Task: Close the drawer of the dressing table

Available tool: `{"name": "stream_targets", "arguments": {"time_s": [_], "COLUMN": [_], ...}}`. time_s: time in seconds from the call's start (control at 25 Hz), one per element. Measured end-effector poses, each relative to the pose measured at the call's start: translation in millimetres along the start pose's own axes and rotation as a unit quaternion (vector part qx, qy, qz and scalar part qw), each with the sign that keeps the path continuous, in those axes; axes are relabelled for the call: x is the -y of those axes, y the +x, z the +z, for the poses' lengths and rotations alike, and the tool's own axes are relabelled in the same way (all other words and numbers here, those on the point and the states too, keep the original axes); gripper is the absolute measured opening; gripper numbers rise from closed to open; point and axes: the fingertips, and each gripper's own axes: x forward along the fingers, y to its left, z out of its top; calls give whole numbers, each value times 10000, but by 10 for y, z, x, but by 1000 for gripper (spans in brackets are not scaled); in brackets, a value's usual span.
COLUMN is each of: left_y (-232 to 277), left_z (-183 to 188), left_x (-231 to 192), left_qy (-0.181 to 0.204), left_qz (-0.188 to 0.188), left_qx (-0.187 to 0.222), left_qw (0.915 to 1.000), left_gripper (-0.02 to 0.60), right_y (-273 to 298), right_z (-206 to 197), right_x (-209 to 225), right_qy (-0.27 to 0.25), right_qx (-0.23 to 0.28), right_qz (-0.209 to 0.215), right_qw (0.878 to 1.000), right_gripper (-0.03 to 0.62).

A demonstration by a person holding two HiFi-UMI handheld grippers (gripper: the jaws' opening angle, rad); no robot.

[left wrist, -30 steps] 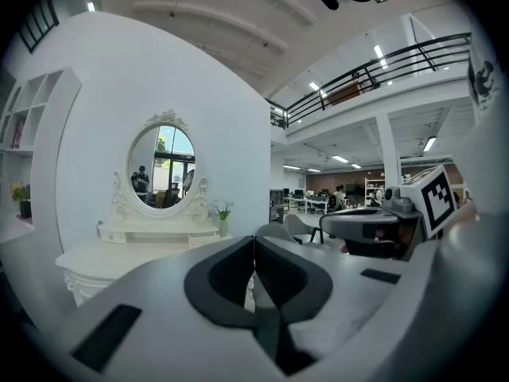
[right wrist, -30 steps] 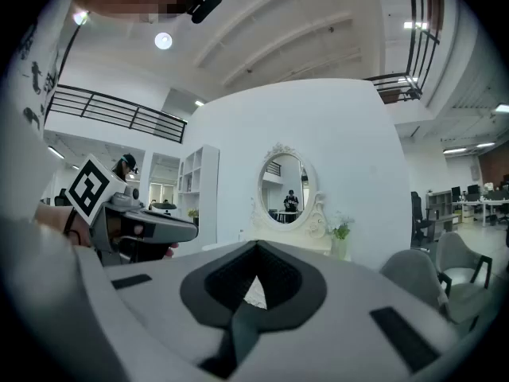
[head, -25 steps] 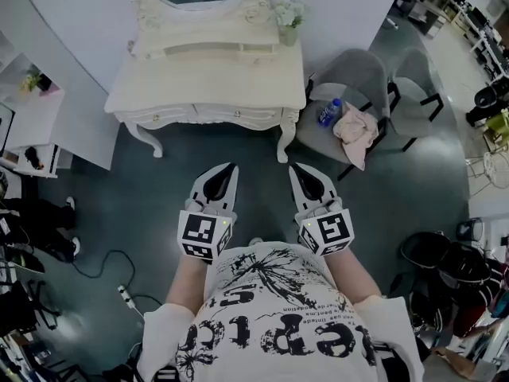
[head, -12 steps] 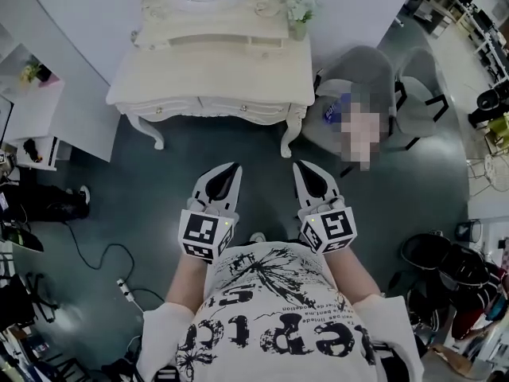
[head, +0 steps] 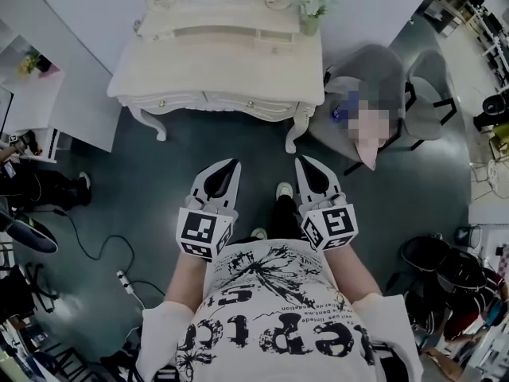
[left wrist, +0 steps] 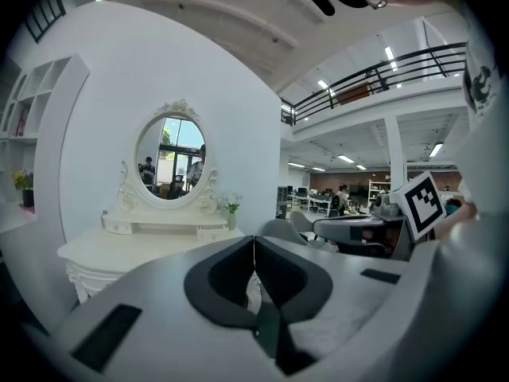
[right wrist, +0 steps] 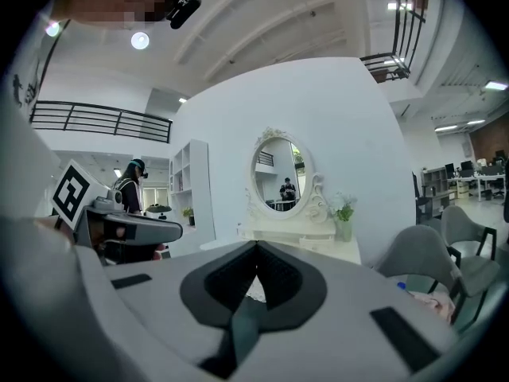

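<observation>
The white dressing table (head: 215, 70) stands ahead of me against the wall, its drawer fronts (head: 208, 101) with small knobs facing me. From here I cannot tell which drawer is out. My left gripper (head: 233, 165) and right gripper (head: 301, 161) are held side by side at waist height, well short of the table, both shut with nothing between the jaws. In the left gripper view the shut left gripper (left wrist: 254, 241) points at the table (left wrist: 119, 245) and its oval mirror (left wrist: 169, 161). The right gripper view shows the shut right gripper (right wrist: 256, 247) below the mirror (right wrist: 280, 183).
A vase of flowers (head: 312, 6) stands on the table's right corner. Two grey chairs (head: 382, 66) are to the right, one with a blue bottle (head: 347, 102). A white shelf unit (head: 40, 102) is at left. A power strip and cable (head: 123, 281) lie on the floor; bags (head: 445, 261) at right.
The dressing table has drawn nearer in the head view as the person walks towards it, and a foot now shows between the grippers. Both grippers stay shut.
</observation>
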Motion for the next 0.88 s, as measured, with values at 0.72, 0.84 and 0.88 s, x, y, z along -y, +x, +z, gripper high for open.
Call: {"name": "stream_targets", "arguments": {"time_s": [0.72, 0.84, 0.88], "left_y": [1838, 2198, 2308], "left_z": [555, 667, 682], "left_x": [-667, -779, -830], "left_qy": [-120, -143, -182], "left_qz": [545, 600, 635], "left_qx": [35, 102, 106], "left_qw": [9984, 9980, 9978], "left_gripper": [20, 20, 20], "right_y": [1579, 1869, 1956], "right_z": [444, 550, 580], "right_x": [1456, 1767, 1849], "right_qy": [-37, -52, -42], "right_qx": [29, 37, 49], "right_qz": [497, 511, 520], "right_qw": [9988, 9987, 9986], "right_gripper": [17, 17, 17]}}
